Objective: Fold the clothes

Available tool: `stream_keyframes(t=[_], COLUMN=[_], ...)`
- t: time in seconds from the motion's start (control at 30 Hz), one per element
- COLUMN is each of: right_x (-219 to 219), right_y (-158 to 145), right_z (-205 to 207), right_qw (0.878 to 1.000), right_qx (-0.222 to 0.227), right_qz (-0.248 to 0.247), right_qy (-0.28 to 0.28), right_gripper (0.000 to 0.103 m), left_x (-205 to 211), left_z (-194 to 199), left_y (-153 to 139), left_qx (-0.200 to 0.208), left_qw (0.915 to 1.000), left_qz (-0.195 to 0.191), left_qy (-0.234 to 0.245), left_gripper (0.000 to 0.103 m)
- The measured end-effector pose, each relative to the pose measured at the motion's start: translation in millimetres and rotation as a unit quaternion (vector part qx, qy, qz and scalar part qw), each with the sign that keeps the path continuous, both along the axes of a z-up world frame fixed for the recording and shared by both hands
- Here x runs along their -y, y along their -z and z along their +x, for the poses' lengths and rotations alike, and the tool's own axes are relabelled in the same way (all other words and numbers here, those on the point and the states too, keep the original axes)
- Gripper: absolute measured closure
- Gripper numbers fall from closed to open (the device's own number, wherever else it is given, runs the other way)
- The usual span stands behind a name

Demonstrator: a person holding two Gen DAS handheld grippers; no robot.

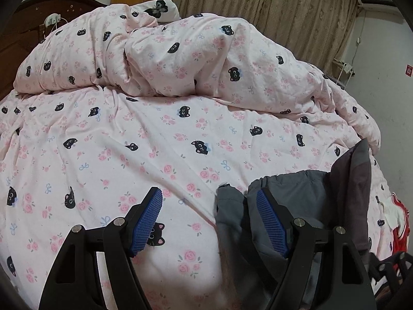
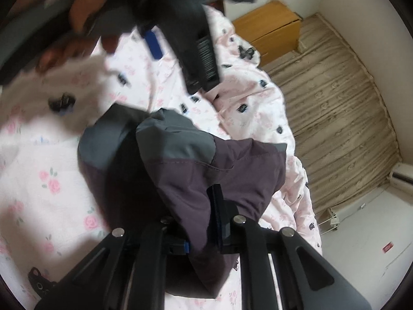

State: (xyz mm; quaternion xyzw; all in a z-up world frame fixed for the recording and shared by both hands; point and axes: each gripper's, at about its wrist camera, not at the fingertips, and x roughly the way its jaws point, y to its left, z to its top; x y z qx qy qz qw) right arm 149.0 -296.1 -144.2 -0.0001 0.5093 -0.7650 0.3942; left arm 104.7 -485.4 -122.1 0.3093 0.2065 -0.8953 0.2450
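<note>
Right wrist: right gripper (image 2: 200,222) clamped on grey-purple garment (image 2: 206,165) over bed (image 2: 38,180). Left wrist: left gripper (image 1: 209,215) spread wide, holding nothing.

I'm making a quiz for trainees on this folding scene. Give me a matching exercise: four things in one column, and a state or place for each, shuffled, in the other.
Things:
1. left tongs
2. right tongs
3. grey and purple garment
4. bunched duvet

States or places:
A. heaped at the far end of the bed
B. open, holding nothing
C. pinched and lifted off the sheet
D. shut on cloth

Pairs: 1-B, 2-D, 3-C, 4-A
</note>
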Motion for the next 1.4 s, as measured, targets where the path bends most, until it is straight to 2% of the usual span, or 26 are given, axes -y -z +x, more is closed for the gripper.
stream_keyframes(t=[0.07,0.27,0.4,0.5,0.6,0.67,0.73,0.83,0.93,1.03,1.17,1.27,1.33,1.4], right_x=[-1.4,8.0,13.8,15.3,14.7,14.3,13.3,13.1,14.4,14.3,2.8,-10.1,-12.3,-8.4], right_y=[-4.9,23.2,38.6,43.8,45.1,44.5,44.2,45.4,49.5,46.7,12.7,-20.8,-38.8,-52.1], right_z=[1.5,9.3,12.9,12.2,9.9,7.7,6.4,3.8,2.2,-0.9,-21.2,-51.5,-75.6,-99.6], right_qw=[1.000,0.996,0.992,0.991,0.991,0.992,0.992,0.991,0.991,0.991,0.981,0.959,0.945,0.930], right_qx=[0.008,-0.006,-0.010,-0.009,-0.004,0.004,0.007,0.015,0.011,0.022,0.150,0.258,0.309,0.353], right_qz=[-0.003,0.075,0.108,0.116,0.112,0.107,0.104,0.105,0.108,0.104,0.080,0.044,0.020,0.003], right_qy=[-0.010,-0.044,-0.059,-0.068,-0.071,-0.073,-0.075,-0.080,-0.083,-0.083,-0.096,-0.108,-0.106,-0.101], right_gripper=[0.090,0.088,0.086,0.084,0.084,0.084,0.084,0.084,0.084,0.084,0.083,0.080,0.073,0.056], left_x=[2.3,-2.1,-26.0,-43.3,-53.3,-56.4,-57.4,-54.2,-45.5,-42.4,-41.7,-40.5,-37.5,-36.3], left_z=[1.9,4.4,3.1,-4.8,-23.0,-38.6,-51.9,-59.7,-60.4,-57.6,-55.9,-55.1,-54.4,-54.5], left_y=[-1.5,-9.4,-26.1,-31.6,-24.2,-13.8,-2.4,10.2,24.8,39.4,48.6,50.5,51.7,53.1], left_qx=[-0.005,-0.037,-0.089,-0.103,-0.076,-0.040,0.000,0.035,0.066,0.084,0.096,0.101,0.101,0.104], left_qw=[1.0000,0.9992,0.9920,0.9840,0.9819,0.9833,0.9858,0.9891,0.9909,0.9897,0.9891,0.9891,0.9893,0.9890], left_qz=[0.001,0.006,-0.008,-0.011,0.000,0.004,-0.004,-0.014,-0.006,0.012,0.020,0.022,0.029,0.030], left_qy=[-0.006,0.012,0.089,0.145,0.174,0.177,0.168,0.142,0.117,0.115,0.110,0.105,0.101,0.100], left_gripper=[0.032,0.032,0.032,0.032,0.032,0.032,0.032,0.031,0.031,0.027,0.023,0.023,0.023,0.023])
